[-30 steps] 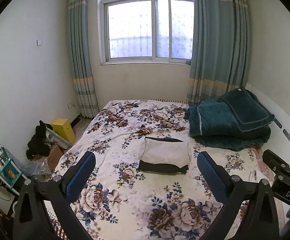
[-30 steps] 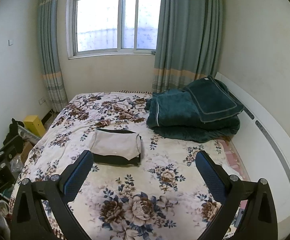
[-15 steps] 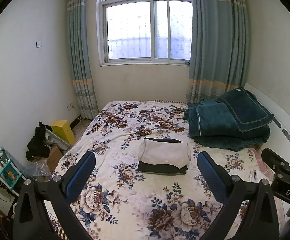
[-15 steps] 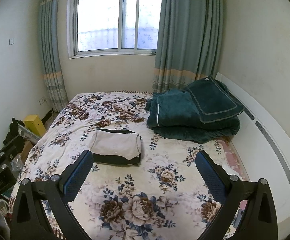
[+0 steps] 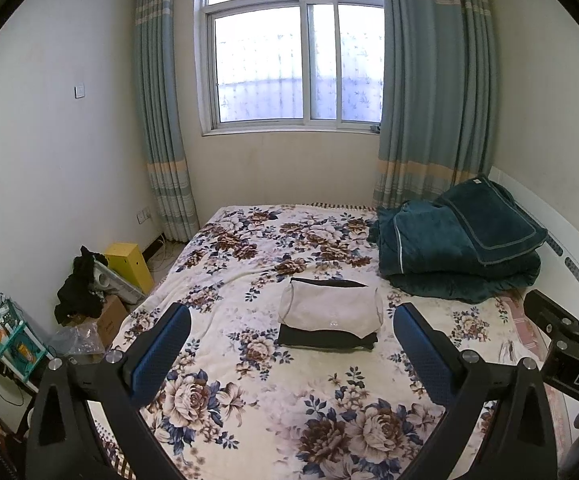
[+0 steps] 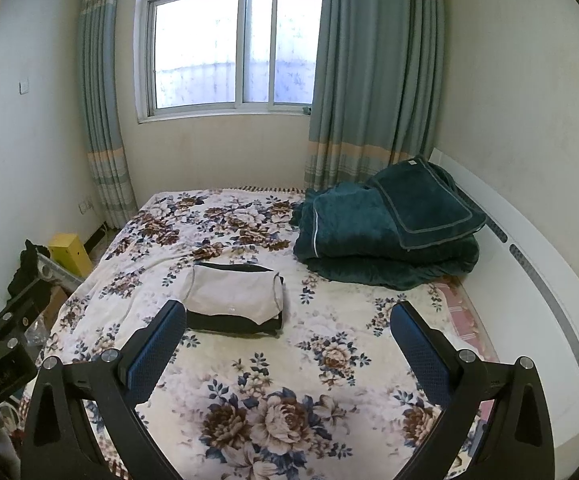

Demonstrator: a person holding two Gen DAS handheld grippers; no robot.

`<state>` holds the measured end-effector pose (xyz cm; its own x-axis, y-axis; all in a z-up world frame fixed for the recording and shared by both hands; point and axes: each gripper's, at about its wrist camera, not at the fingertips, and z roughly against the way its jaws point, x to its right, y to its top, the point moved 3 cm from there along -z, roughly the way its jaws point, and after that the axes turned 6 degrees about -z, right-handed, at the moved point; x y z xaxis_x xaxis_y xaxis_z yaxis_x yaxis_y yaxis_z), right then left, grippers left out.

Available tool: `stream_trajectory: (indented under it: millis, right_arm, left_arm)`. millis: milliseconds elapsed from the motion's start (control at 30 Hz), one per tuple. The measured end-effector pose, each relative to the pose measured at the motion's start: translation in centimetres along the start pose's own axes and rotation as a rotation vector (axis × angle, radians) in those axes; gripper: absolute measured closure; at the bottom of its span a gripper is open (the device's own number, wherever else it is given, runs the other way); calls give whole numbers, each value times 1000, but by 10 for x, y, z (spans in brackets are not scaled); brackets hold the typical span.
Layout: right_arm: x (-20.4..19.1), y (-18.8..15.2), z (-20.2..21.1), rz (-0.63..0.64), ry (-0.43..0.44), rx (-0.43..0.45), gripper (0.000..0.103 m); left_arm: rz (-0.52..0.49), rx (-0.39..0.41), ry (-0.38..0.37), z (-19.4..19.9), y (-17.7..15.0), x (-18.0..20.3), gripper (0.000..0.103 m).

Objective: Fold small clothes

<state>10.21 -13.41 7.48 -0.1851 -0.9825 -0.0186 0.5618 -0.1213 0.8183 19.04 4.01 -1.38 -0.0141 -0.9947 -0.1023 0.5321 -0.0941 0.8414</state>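
In the left wrist view, a teal shelf [image 5: 7, 344] crowded with small items is seen at the lower left edge; it is not seen in the right wrist view. Beside it, a dark heap of cloth [image 5: 79, 284] and a yellow box [image 5: 129, 264] are seen against the wall. The left gripper [image 5: 291, 340] is held above the floral bedspread [image 5: 249, 248] with its blue-padded fingers spread wide and nothing between them. Near the centre of the frame, framed by those fingers, the folded clothes [image 5: 331, 314] are laid on the bedspread as a small stack, a pale garment on top of a black one. To the right of centre, a folded dark green blanket [image 5: 457, 252] is piled at the head of the bed. At the right edge, part of the other gripper's black body is shown.

In the right wrist view, the left gripper's body is glimpsed at the lower left edge. The folded clothes [image 6: 235, 298] are found left of centre, just beyond the left fingertip of the right gripper [image 6: 289, 338], which is likewise held wide apart and empty. The green blanket [image 6: 385, 232] is seen at upper right of centre. Further right, a white headboard [image 6: 529, 280] with grey slots is shown far more fully than in the other view.
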Motion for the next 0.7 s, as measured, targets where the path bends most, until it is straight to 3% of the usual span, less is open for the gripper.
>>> stream_trajectory:
  millis: [700]
  right_arm:
    - [0,1,7,1,2,5,0]
  left_arm:
    - [-2,9,-7,5,2,1,0]
